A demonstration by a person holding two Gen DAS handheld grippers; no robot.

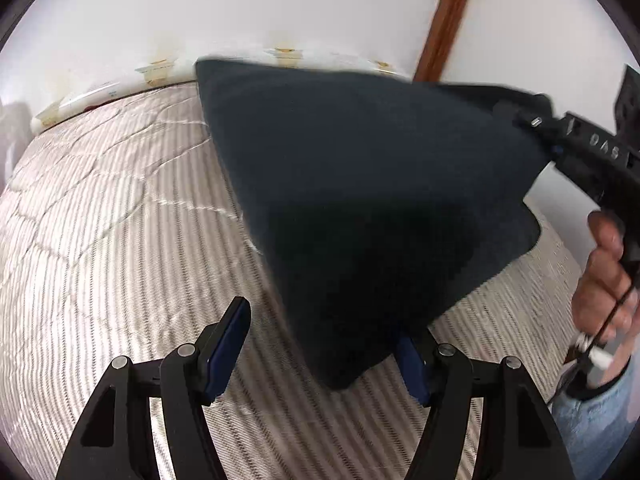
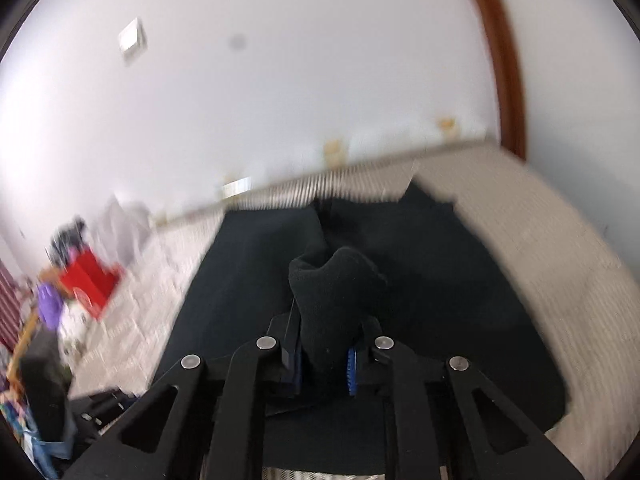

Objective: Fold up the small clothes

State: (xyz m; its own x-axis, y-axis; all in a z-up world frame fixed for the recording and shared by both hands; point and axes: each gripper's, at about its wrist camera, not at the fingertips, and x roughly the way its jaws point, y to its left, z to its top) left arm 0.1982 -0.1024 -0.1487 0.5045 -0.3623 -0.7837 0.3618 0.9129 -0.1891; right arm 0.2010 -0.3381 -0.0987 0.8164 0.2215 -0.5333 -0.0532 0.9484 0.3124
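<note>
A dark navy garment [image 1: 372, 200] hangs lifted above the striped bed cover [image 1: 104, 248]. In the left wrist view my left gripper [image 1: 320, 356] is open; the cloth's low corner hangs in front of its right finger [image 1: 412, 364], not pinched. My right gripper [image 1: 532, 122] reaches in from the right, shut on the cloth's upper edge. In the right wrist view my right gripper [image 2: 324, 364] is shut on a bunched fold of the garment [image 2: 336, 296], with the rest of the dark cloth [image 2: 440, 280] spread below.
The bed meets a white wall [image 1: 240, 8] with a brown wooden strip [image 1: 448, 20]. A red box [image 2: 90, 284], a purple thing [image 2: 50, 308] and other clutter lie at the bed's left side. The person's hand [image 1: 604, 280] holds the right gripper's handle.
</note>
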